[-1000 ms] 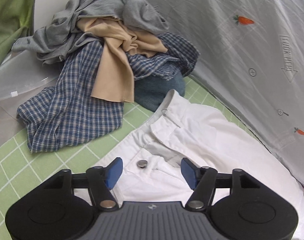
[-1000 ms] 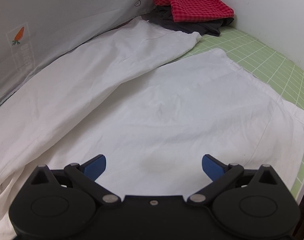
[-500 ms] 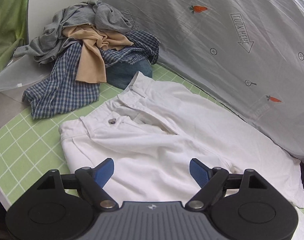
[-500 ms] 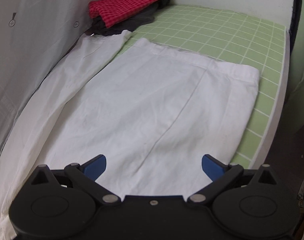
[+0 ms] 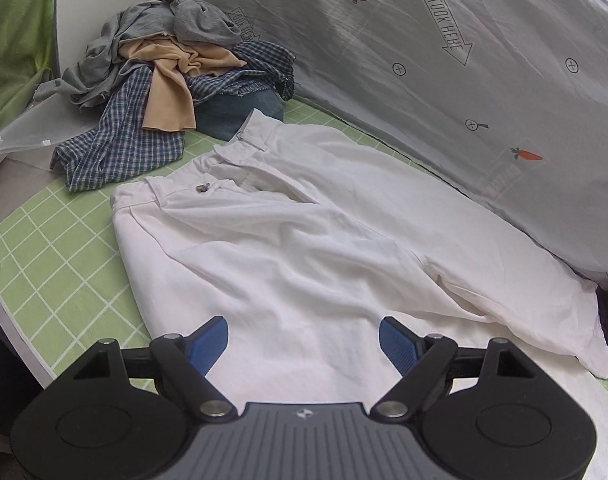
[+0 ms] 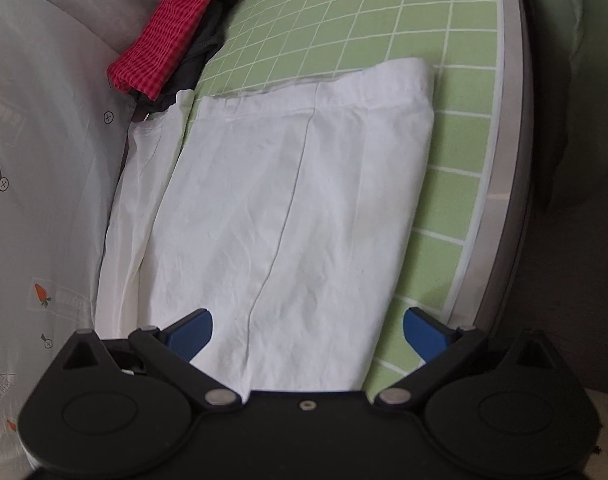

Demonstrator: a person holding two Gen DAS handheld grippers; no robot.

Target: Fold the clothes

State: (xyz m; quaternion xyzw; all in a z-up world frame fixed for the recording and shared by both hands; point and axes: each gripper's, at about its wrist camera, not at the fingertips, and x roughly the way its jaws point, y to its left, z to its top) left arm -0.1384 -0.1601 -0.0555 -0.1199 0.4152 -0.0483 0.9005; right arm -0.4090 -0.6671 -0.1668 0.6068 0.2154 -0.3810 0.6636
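Observation:
White trousers [image 5: 304, 240] lie spread flat on the green gridded table [image 5: 56, 248], waistband with a metal button [image 5: 203, 188] at the far left, legs running right. The right wrist view shows the leg ends [image 6: 296, 200], hems toward the far side. My left gripper [image 5: 304, 340] is open and empty, hovering above the near thigh part. My right gripper [image 6: 308, 330] is open and empty, above the near leg close to the table's front edge.
A heap of unfolded clothes [image 5: 172, 80] (grey, tan, blue plaid, denim) sits beyond the waistband. A folded red checked garment on a dark one [image 6: 164, 48] lies past the hems. A grey printed sheet [image 5: 464, 80] walls the back. The table's rim [image 6: 504, 160] runs at the right.
Both grippers pulled back and rose from close over the trousers, so more of the garment and table shows. The right view swung toward the hems and table edge. Both stayed open.

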